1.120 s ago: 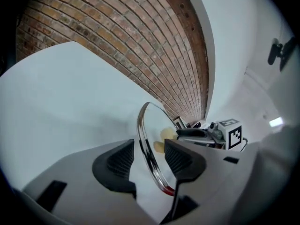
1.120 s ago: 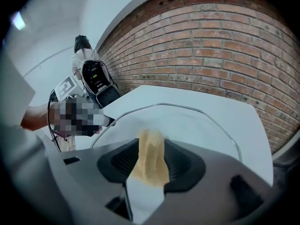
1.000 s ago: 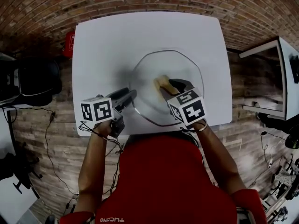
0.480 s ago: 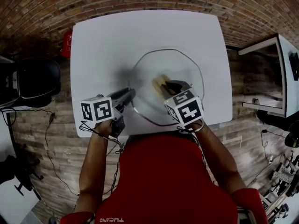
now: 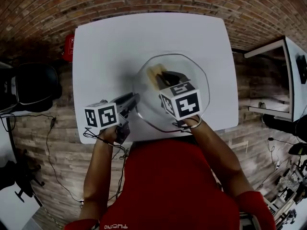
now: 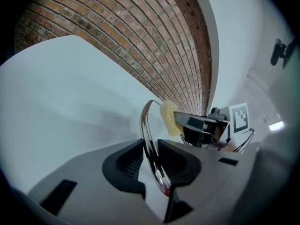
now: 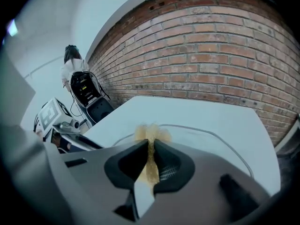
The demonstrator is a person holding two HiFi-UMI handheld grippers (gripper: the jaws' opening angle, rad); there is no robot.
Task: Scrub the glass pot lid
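A round glass pot lid (image 5: pixel 144 96) with a metal rim lies on the white table (image 5: pixel 110 47). My left gripper (image 5: pixel 134 98) is at the lid's left edge. In the left gripper view the rim (image 6: pixel 146 125) runs between the jaws of the left gripper (image 6: pixel 151 156), which are closing and pressing on it. My right gripper (image 5: pixel 160 75) is over the lid, jaws closing on a yellow sponge (image 5: pixel 154 73). In the right gripper view the sponge (image 7: pixel 150 135) is squeezed flat in the right gripper (image 7: pixel 150 156), with the lid rim (image 7: pixel 220 137) curving beyond it.
The table stands on a brick-patterned floor. A black chair (image 5: pixel 33 85) is at the left and a small red object (image 5: pixel 69 44) sits by the table's far left corner. A white cabinet (image 5: pixel 283 80) stands to the right.
My right gripper has carried the sponge across the lid, away from me and a little left. The left gripper has stayed at the lid's left rim.
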